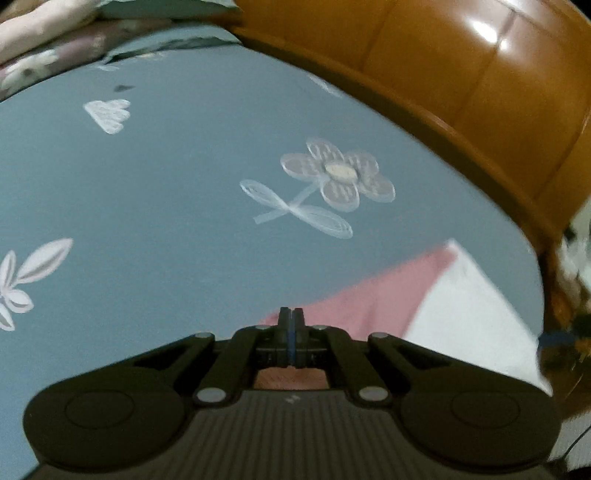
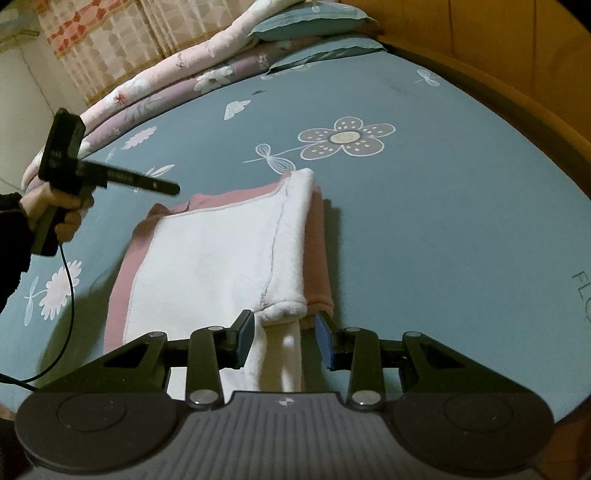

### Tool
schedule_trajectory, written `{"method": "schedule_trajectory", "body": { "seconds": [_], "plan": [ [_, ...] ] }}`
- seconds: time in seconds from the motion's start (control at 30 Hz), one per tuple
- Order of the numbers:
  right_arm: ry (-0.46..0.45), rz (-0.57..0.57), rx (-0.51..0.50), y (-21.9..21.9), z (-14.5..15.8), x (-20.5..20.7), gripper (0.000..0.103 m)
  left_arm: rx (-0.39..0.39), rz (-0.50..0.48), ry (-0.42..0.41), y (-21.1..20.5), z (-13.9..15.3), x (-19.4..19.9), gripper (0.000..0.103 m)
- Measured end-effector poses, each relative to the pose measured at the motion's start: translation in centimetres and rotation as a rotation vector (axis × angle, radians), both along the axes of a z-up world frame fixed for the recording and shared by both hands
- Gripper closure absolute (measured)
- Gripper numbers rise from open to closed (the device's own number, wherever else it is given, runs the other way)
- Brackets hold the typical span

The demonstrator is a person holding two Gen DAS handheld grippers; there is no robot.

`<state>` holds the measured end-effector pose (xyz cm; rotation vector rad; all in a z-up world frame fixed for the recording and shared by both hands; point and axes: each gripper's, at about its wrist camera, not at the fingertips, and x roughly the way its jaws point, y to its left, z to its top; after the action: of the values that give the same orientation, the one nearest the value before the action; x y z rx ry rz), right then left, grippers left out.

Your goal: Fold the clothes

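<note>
A pink and white fleece garment (image 2: 221,258) lies folded on the blue flowered bedsheet (image 2: 424,221), its white lining facing up and a long fold along its right side. My right gripper (image 2: 284,332) is open just above the garment's near end, one finger on either side of the folded white edge. A hand holds my left gripper (image 2: 175,190) in the air beyond the garment's far left corner, shut and with no cloth in it. In the left wrist view the left gripper (image 1: 291,320) is shut with nothing in it, and a corner of the garment (image 1: 388,295) shows below it to the right.
A glossy wooden bed board (image 1: 461,74) curves along the right side. Folded quilts (image 2: 166,85) and blue pillows (image 2: 314,22) are stacked at the far end of the bed, with a curtain (image 2: 103,40) behind. A black cable (image 2: 68,288) hangs from the left gripper's handle.
</note>
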<state>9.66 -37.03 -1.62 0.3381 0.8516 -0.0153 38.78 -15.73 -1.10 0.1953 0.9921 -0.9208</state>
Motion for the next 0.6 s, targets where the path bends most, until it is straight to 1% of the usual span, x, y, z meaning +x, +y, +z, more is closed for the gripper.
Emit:
{"method": "schedule_trajectory", "body": {
  "seconds": [0.03,0.07,0.1,0.13,0.17,0.3,0.33,0.37,0.4,0.47,0.6],
  "plan": [
    [-0.005,0.005,0.001,0.0,0.0,0.1,0.062,0.007,-0.007,0.004,0.0,-0.1,0.0,0.103],
    [-0.008,0.011,0.0,0.1,0.1,0.1,0.062,0.014,-0.013,0.007,0.0,-0.1,0.0,0.089],
    [-0.011,0.016,-0.001,0.1,0.2,0.2,0.059,0.021,-0.02,0.011,0.0,-0.2,0.0,0.079],
    [-0.014,0.02,-0.002,0.2,0.2,0.2,0.058,0.028,-0.026,0.015,0.1,-0.3,0.0,0.055],
    [-0.017,0.024,-0.003,0.2,0.2,0.2,0.058,0.035,-0.033,0.018,0.1,-0.3,0.0,0.051],
    [-0.014,0.023,0.0,0.1,0.1,0.2,0.058,0.063,-0.06,0.033,0.1,-0.6,0.0,0.054],
    [-0.011,0.02,-0.001,0.1,0.0,0.1,0.058,0.07,-0.066,0.036,0.1,-0.7,0.0,0.069],
    [-0.008,0.016,-0.002,0.1,-0.1,0.0,0.058,0.077,-0.073,0.04,0.2,-0.7,0.1,0.099],
    [-0.007,0.014,0.0,0.1,-0.2,-0.1,0.058,0.084,-0.079,0.044,0.2,-0.8,0.1,0.103],
    [-0.003,0.009,0.002,0.1,-0.3,-0.2,0.058,0.097,-0.093,0.051,0.2,-1.0,0.1,0.103],
    [-0.007,0.006,0.002,0.1,-0.2,-0.2,0.058,0.015,0.023,-0.002,1.7,1.4,1.5,0.103]
  ]
}}
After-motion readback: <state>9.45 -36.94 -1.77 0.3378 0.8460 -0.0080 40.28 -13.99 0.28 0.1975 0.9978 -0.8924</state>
